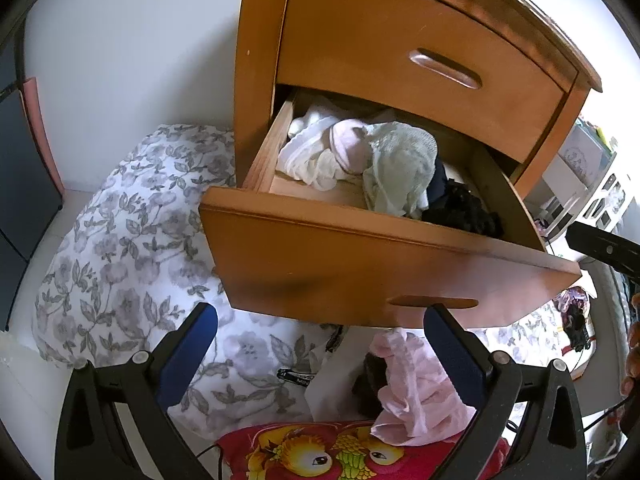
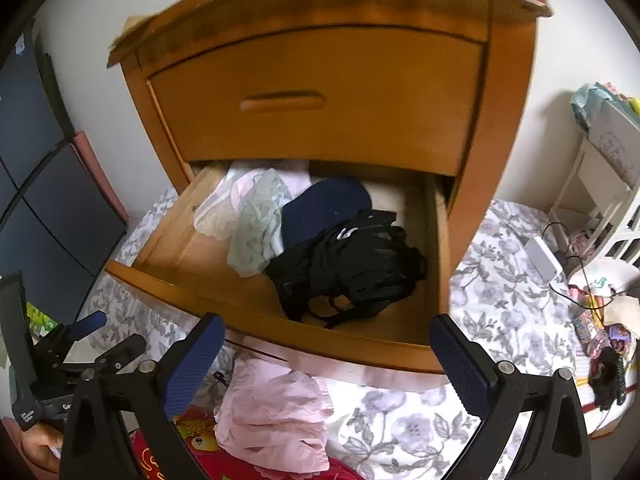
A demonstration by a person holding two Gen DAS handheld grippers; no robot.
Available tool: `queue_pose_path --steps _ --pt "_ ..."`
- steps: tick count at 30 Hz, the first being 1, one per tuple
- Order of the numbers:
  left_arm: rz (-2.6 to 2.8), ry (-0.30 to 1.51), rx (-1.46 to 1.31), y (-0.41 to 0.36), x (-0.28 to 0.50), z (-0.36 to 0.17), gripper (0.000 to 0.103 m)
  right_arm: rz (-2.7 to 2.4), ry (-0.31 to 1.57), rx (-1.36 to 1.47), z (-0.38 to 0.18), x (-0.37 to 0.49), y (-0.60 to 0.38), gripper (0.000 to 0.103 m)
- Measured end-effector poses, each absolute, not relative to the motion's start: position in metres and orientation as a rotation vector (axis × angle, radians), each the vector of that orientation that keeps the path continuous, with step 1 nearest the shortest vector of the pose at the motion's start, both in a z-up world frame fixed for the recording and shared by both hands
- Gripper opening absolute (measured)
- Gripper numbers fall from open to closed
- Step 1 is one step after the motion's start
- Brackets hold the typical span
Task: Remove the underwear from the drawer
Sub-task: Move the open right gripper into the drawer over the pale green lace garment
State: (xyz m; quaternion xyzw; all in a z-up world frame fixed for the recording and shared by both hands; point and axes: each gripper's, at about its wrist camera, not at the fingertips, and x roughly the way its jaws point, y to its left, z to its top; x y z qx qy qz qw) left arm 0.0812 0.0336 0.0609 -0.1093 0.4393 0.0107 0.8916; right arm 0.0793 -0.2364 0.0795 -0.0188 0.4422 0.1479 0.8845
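hovering just in front of a wooden nightstand [image 2: 320, 80], two handheld grippers face its open lower drawer [image 2: 280, 312]. the upper drawer [image 2: 316, 112] is closed. the right gripper [image 2: 324, 356] has its blue-padded fingers spread wide and holds nothing; the left gripper [image 1: 320, 344] is likewise spread wide and empty, a little lower and to the left.

inside the open drawer several pieces of underwear remain in a loose heap. a black garment [image 2: 352, 268] with thin straps lies nearest the front right. a navy piece [image 2: 324, 208] sits behind it. a pale green lacy piece [image 2: 256, 224] drapes to the left, and white and pale pink pieces [image 1: 320, 148] are bunched toward the back left corner.

below the drawer front, a crumpled pink garment [image 2: 276, 416] lies on a floral bedcover [image 2: 500, 300], partly over a red cushion [image 1: 320, 456] with a bright cartoon print. it appears to be one piece already out of the drawer, though that is a judgement from where it lies.

the task looks barely begun: one item seems to be out and at least five are left inside. the black garment sits closest to the right gripper and looks the easiest to pinch.
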Motion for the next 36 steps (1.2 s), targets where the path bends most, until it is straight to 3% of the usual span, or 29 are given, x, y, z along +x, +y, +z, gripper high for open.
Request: queue_pose_path --steps 36 --pt "0.051 0.952 -0.283 0.070 0.098 0.022 0.102 0.364 0.991 -0.116 0.063 0.173 -0.147 0.101"
